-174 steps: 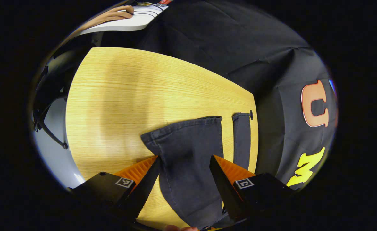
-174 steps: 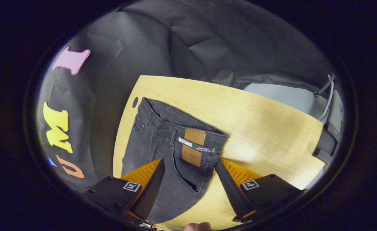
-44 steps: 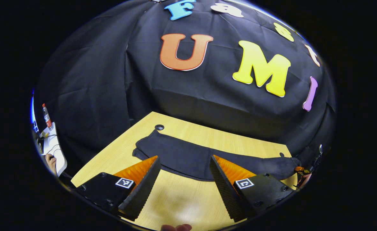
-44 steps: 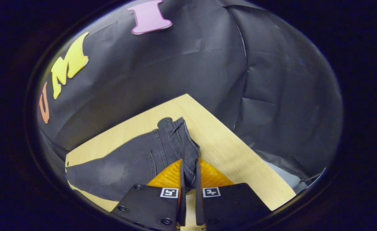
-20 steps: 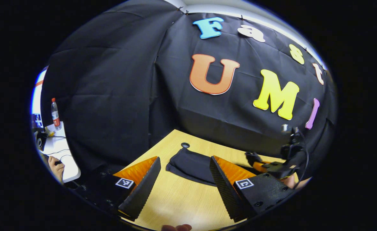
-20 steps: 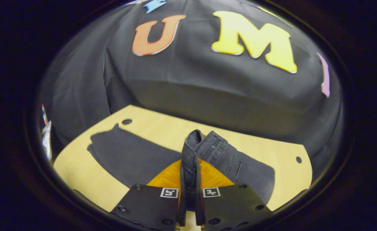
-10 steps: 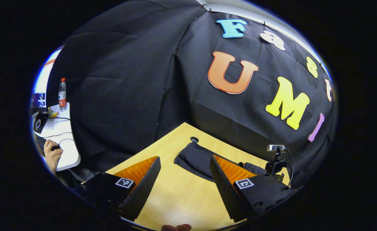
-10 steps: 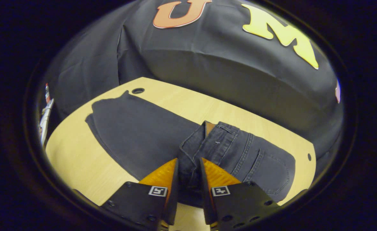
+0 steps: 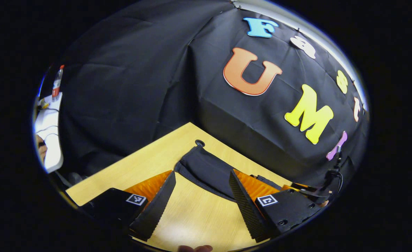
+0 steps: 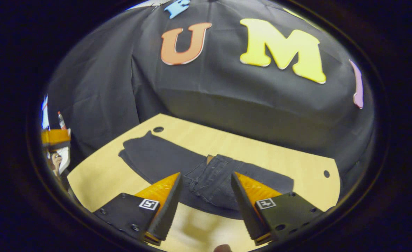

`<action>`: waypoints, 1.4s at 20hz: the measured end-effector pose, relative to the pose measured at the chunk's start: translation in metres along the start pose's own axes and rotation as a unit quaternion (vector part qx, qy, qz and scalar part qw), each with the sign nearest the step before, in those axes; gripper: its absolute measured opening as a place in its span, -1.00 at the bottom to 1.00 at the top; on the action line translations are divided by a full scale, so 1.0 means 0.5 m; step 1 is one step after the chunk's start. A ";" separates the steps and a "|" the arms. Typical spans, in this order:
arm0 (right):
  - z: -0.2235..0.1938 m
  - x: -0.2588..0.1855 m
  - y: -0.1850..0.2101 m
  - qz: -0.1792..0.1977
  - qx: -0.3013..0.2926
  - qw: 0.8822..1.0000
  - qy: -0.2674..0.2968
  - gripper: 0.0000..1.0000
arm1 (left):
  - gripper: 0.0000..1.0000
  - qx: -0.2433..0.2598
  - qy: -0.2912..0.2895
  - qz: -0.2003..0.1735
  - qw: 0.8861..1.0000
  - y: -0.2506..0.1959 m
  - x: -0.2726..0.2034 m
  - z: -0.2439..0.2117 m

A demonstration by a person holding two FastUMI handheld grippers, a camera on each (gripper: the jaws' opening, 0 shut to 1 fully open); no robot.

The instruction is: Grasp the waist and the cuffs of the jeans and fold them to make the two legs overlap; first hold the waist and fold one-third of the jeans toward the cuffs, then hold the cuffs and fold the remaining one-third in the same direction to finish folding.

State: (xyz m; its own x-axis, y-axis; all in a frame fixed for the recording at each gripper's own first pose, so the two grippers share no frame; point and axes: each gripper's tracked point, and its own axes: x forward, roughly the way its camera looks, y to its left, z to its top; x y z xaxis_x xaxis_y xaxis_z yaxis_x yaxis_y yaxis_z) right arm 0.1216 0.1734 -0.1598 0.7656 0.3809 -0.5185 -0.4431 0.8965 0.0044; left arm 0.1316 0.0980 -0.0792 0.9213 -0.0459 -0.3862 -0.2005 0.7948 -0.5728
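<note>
Right gripper view has my right gripper (image 10: 206,196) spread wide, holding nothing, above the jeans (image 10: 178,164) on the table (image 10: 97,178): waist folded over the legs, long axis along the back edge, cuffs by the grommet hole (image 10: 158,129). Left gripper (image 9: 202,196) is open too.

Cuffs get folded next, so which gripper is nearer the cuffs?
Left. The left gripper hangs open right before the cuffs; the right gripper is open over the folded waist, farther along.

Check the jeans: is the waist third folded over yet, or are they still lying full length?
Folded over. The jeans lie on the table with the waist doubled onto the legs; the cuff end remains spread flat.
</note>
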 end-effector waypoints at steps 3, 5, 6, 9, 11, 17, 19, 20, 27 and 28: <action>0.032 -0.093 -0.070 -0.021 0.020 1.000 -0.009 0.84 | 0.98 -0.067 0.026 -0.012 0.997 0.009 0.076 -0.025; 0.050 -0.150 -0.109 -0.034 0.029 0.999 -0.016 0.90 | 0.98 -0.130 0.052 -0.027 0.990 0.008 0.121 -0.047; 0.051 -0.171 -0.130 -0.040 0.036 0.998 -0.014 0.89 | 0.99 -0.159 0.074 -0.031 0.984 0.008 0.143 -0.067; 0.043 -0.222 -0.197 -0.067 0.048 0.997 -0.007 0.90 | 0.98 -0.247 0.113 -0.023 0.962 0.026 0.211 -0.104; 0.038 -0.247 -0.228 -0.081 0.060 0.995 -0.009 0.90 | 0.96 -0.298 0.123 -0.018 0.946 0.038 0.254 -0.109; -0.014 -0.270 -0.292 -0.114 0.120 0.986 0.017 0.91 | 0.95 -0.358 0.133 0.022 0.924 0.073 0.333 -0.115; -0.019 -0.270 -0.304 -0.120 0.124 0.985 0.019 0.90 | 1.00 -0.370 0.132 0.029 0.919 0.077 0.352 -0.106; -0.020 -0.269 -0.304 -0.120 0.127 0.984 0.022 0.90 | 0.95 -0.375 0.132 0.029 0.917 0.075 0.359 -0.101; -0.038 -0.279 -0.313 -0.128 0.137 0.982 0.030 0.84 | 0.24 -0.380 0.135 0.036 0.914 0.073 0.408 -0.116; -0.042 -0.286 -0.315 -0.131 0.140 0.981 0.029 0.86 | 0.08 -0.384 0.137 0.035 0.913 0.076 0.405 -0.119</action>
State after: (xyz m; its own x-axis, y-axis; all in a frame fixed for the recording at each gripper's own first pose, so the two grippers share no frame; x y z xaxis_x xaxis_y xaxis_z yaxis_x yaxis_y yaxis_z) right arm 0.0721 -0.0268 -0.1045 0.8042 0.1229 -0.5815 -0.0835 0.9920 0.0941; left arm 0.2905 0.0828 -0.2221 0.8003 -0.2452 -0.5472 -0.5267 0.1487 -0.8370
